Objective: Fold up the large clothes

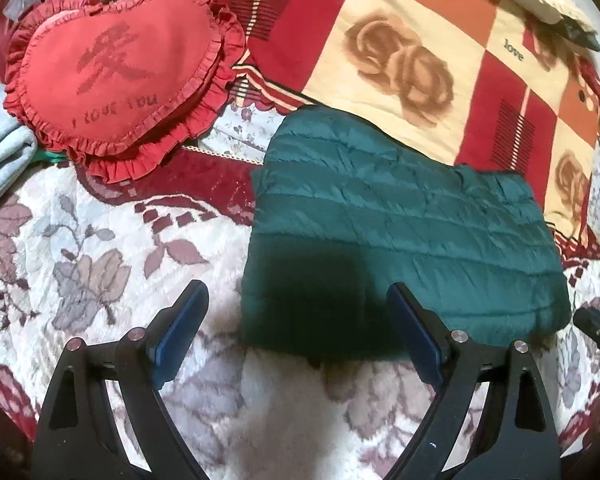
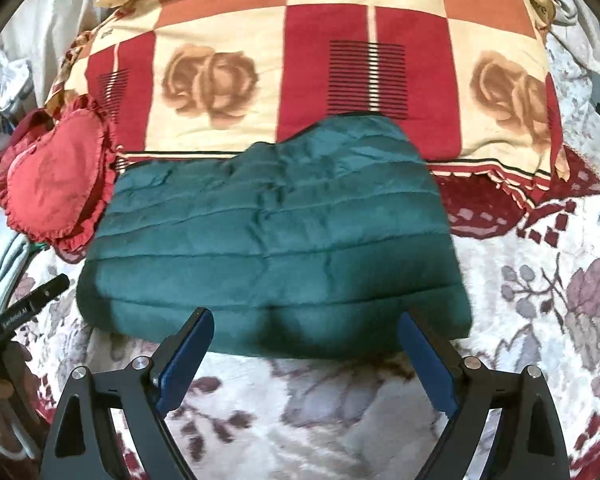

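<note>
bedspread; both tools open above jacket

The folded green quilted jacket lies on the floral bedspread beyond the left gripper's spread fingers.

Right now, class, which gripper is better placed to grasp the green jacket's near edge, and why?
Right. The right gripper is open with the green jacket centred between its fingers; the left gripper, also open, sits off toward its left corner.
</note>
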